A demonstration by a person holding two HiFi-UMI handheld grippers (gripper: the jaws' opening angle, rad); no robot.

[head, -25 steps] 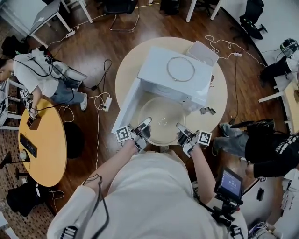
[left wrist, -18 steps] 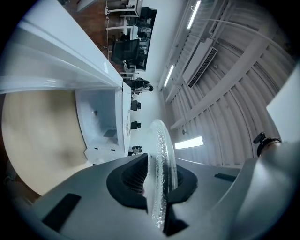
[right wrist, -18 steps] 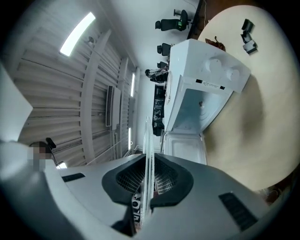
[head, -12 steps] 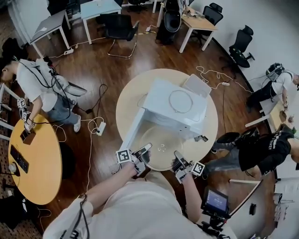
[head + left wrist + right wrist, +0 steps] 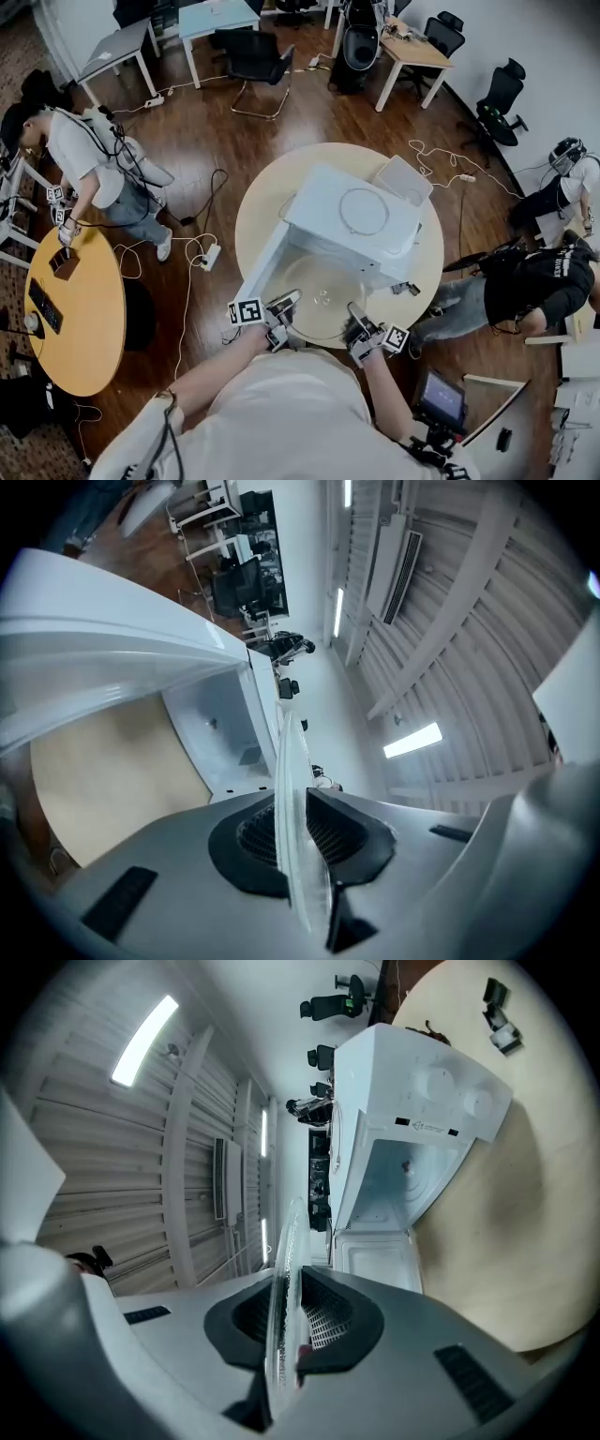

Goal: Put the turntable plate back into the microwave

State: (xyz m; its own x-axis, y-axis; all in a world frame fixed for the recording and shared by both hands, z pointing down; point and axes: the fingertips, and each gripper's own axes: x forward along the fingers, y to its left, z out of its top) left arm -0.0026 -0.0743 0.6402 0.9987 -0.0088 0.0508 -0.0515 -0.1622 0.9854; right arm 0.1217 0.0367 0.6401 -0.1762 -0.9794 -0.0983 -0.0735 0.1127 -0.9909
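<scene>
The clear glass turntable plate [image 5: 319, 295] hangs level in front of the white microwave [image 5: 361, 220], whose door [image 5: 261, 262] swings open to the left. My left gripper [image 5: 278, 311] is shut on the plate's near left rim. At the near right rim my right gripper [image 5: 358, 326] is shut on it as well. In the left gripper view the plate [image 5: 292, 789] shows edge-on, pinched between the dark pads of the left gripper [image 5: 298, 841]. The right gripper view shows the plate [image 5: 284, 1269] the same way in the right gripper [image 5: 284, 1330], with the microwave cavity [image 5: 394, 1180] ahead.
A thin ring [image 5: 364, 212] lies on the microwave's top. The round table [image 5: 262, 202] also carries a white box [image 5: 404, 179] behind the microwave and a small object [image 5: 409, 289] at its right. People stand or sit at the left [image 5: 89, 155] and right [image 5: 530, 281].
The head camera has tilted up, so more of the room shows. Both grippers keep their hold on the plate, which stays in front of the microwave opening.
</scene>
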